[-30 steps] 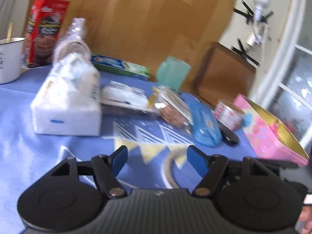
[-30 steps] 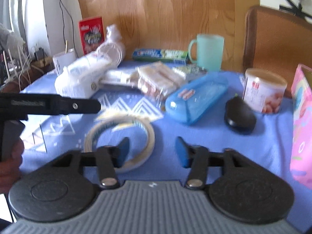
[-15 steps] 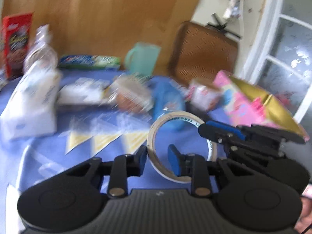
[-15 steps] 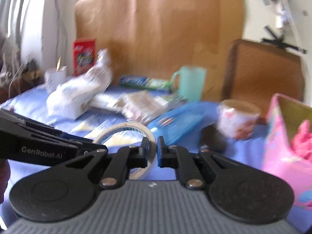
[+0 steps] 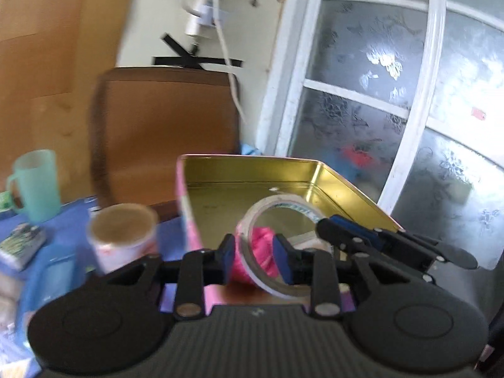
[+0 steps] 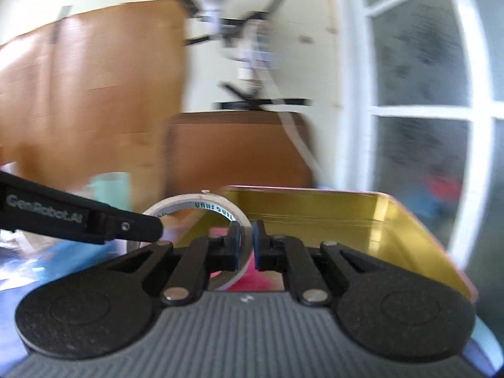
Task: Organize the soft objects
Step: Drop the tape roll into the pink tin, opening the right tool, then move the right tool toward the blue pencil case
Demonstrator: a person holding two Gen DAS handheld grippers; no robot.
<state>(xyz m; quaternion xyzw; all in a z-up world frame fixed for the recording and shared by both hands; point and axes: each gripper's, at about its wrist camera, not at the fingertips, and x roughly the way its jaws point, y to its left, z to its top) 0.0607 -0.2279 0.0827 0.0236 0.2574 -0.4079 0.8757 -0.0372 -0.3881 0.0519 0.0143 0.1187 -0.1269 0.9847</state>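
Both grippers hold one roll of clear tape (image 5: 277, 217) over the open pink tin with a gold inside (image 5: 258, 186). My left gripper (image 5: 254, 256) is shut on the roll's near left edge. My right gripper (image 6: 247, 245) is shut on the roll's right edge (image 6: 195, 208); its fingers (image 5: 340, 230) reach in from the right in the left wrist view. A pink soft object (image 5: 263, 245) lies in the tin below the roll. The tin also shows in the right wrist view (image 6: 346, 211).
A round pink-and-white tub (image 5: 123, 239) stands left of the tin on the blue cloth. A teal mug (image 5: 36, 186) is further left. A brown chair back (image 5: 163, 119) stands behind the table. A frosted glass door (image 5: 409, 94) is on the right.
Both grippers closed on the tape roll, lifted it off the blue cloth and carried it right, over the open tin.
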